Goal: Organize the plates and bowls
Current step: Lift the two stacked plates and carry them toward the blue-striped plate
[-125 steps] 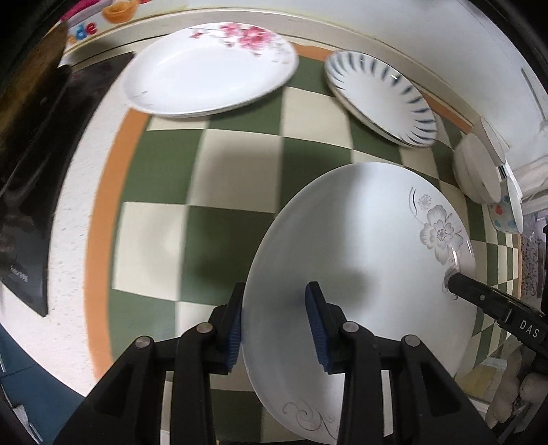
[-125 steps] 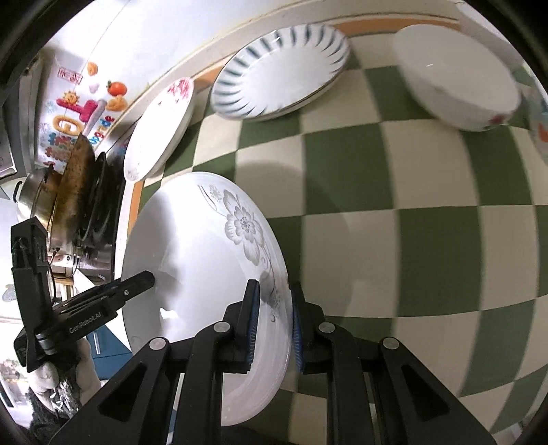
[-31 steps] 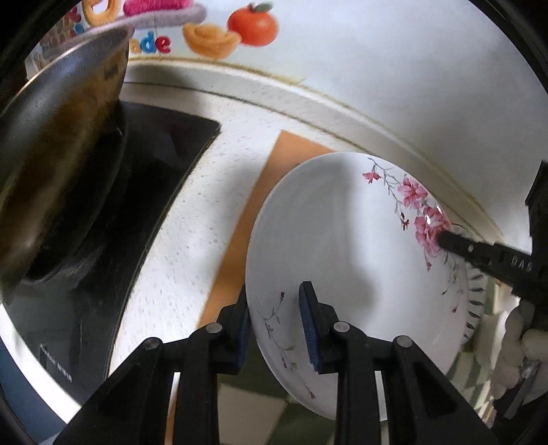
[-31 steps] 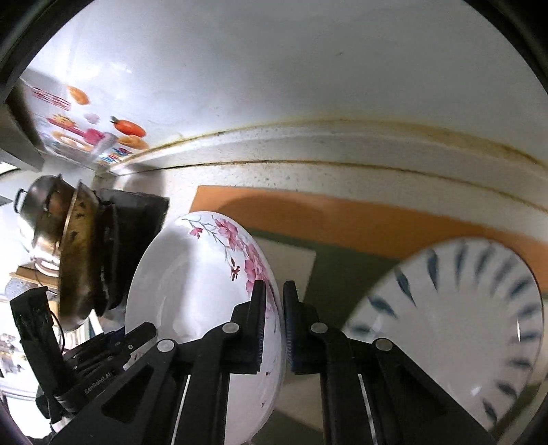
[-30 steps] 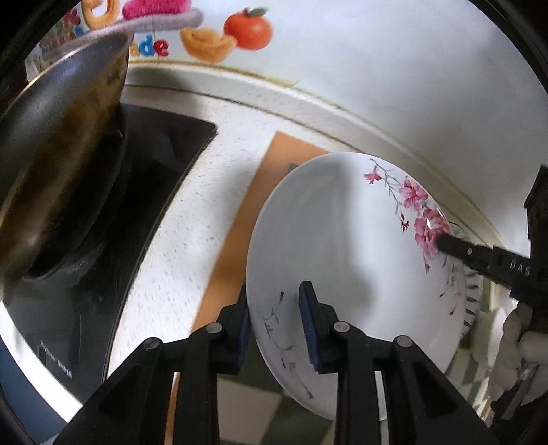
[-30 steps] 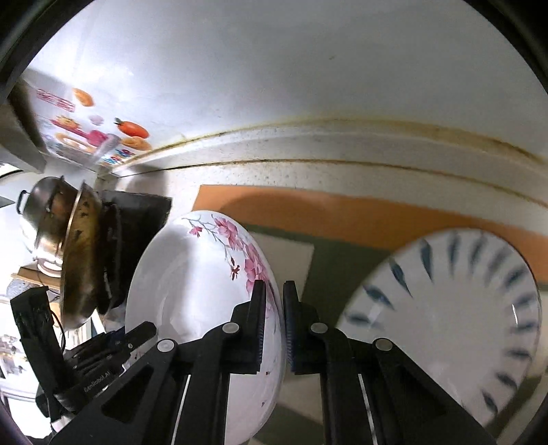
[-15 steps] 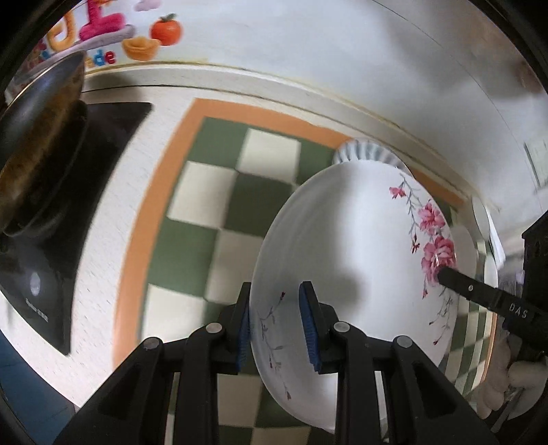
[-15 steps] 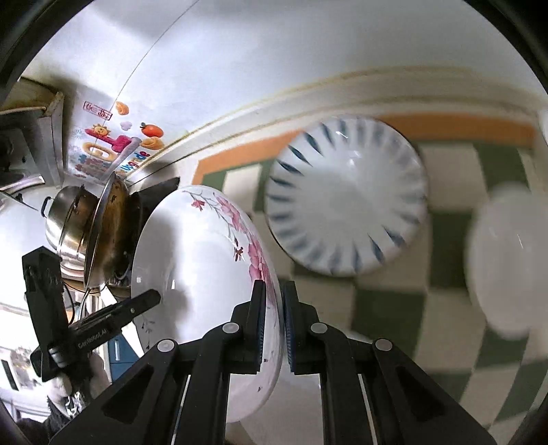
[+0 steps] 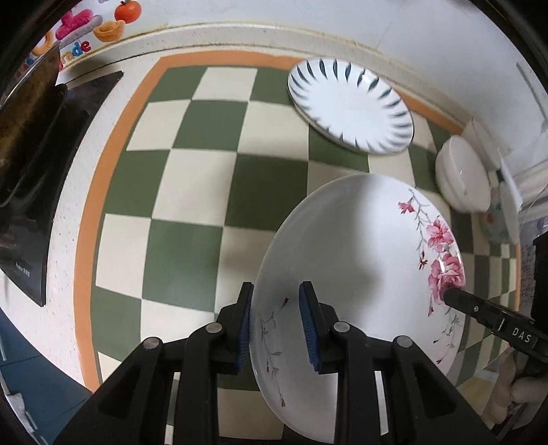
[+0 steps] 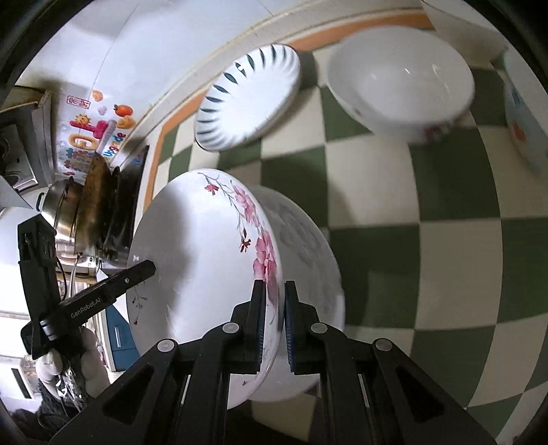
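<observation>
Both grippers hold a white plate with pink blossoms (image 9: 359,246) by opposite rims, tilted above the checked mat. My left gripper (image 9: 276,308) is shut on its near rim. My right gripper (image 10: 274,301) is shut on the flowered rim (image 10: 263,253); its finger (image 9: 479,309) shows at the right in the left wrist view. Right under the held plate lies a white plate with grey flowers (image 10: 308,253); whether they touch I cannot tell. A blue-striped plate (image 9: 349,106) (image 10: 246,99) lies at the back of the mat. A white bowl (image 9: 462,178) (image 10: 400,82) stands beside it.
The green and cream checked mat (image 9: 191,191) has an orange border. A black stove top (image 9: 30,191) with pans (image 10: 78,212) lies to the left. A patterned bowl (image 10: 524,130) stands at the far right. A wall with stickers (image 9: 102,27) runs behind.
Both grippers have carried the pink-blossom plate away from the stove and wall, rightward across the mat. The blue-striped plate, the bowls and the grey-flower plate have come into view.
</observation>
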`<state>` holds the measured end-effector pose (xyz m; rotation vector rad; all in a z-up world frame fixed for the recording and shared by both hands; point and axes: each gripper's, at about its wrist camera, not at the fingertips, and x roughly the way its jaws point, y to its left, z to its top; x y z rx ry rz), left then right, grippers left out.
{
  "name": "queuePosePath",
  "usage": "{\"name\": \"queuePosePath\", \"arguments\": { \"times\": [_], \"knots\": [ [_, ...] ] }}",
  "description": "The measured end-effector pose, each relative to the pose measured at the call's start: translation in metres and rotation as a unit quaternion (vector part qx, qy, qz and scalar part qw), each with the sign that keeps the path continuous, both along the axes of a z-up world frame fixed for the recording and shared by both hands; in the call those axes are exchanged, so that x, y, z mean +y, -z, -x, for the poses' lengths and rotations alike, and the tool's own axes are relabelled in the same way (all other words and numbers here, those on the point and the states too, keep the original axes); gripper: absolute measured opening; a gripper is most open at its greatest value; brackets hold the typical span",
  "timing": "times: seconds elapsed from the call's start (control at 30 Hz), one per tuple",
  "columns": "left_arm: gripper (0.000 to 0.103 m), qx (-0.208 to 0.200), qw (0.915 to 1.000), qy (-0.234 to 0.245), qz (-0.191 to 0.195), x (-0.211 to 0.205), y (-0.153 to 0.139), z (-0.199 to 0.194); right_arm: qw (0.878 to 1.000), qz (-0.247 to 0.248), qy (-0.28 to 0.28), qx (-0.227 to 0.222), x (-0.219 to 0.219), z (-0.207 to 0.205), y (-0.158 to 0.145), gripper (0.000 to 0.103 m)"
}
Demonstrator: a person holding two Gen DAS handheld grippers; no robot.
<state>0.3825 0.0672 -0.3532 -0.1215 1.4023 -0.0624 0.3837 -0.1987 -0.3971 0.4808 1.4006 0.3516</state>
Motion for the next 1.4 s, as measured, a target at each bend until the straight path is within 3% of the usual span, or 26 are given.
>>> {"name": "queuePosePath", "arguments": {
  "times": [0.37,0.73,1.03,1.1,1.3,1.4],
  "knots": [
    [0.025,0.021,0.9992,0.017,-0.031,-0.019,0.019,0.001,1.000,0.019,-0.006,0.011,-0.008,0.003,0.016,0.012],
    [0.025,0.026,0.9967,0.037,-0.068,-0.028,0.026,-0.004,0.999,0.044,-0.019,0.021,-0.001,0.001,0.007,0.013],
    [0.025,0.032,0.9971,0.036,-0.059,-0.023,0.021,-0.006,0.997,0.057,-0.029,0.042,0.000,0.001,0.001,0.013],
    [0.025,0.023,0.9978,0.029,-0.055,-0.020,0.008,-0.011,0.996,0.071,-0.022,0.038,-0.006,-0.001,-0.008,0.014],
    [0.026,-0.026,0.9996,0.008,-0.010,-0.007,-0.046,-0.051,0.999,0.031,0.016,-0.015,-0.026,-0.032,-0.074,0.016],
    [0.030,-0.043,0.9991,-0.005,-0.004,-0.003,-0.059,-0.090,0.999,0.022,0.028,-0.035,-0.025,-0.071,-0.096,0.032]
  ]
}}
